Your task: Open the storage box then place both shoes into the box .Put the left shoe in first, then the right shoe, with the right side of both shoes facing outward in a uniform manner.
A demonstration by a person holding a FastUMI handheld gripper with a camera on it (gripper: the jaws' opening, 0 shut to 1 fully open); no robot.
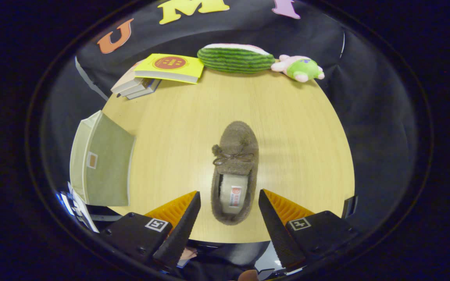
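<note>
Shoe between spread hand-held gripper fingers

1. The brown fuzzy shoe lay flat on the table, toe pointing away, heel between the spread tongs.
2. The beige storage box sat left of it.

We've got a round light-wood table here. Sitting on it: a fuzzy brown moccasin slipper mid-table, a pale green fabric storage box off to the left, a stack of books with a yellow one on top, a striped watermelon-slice plush, and a small pink-and-green plush toy along the far edge.
</note>
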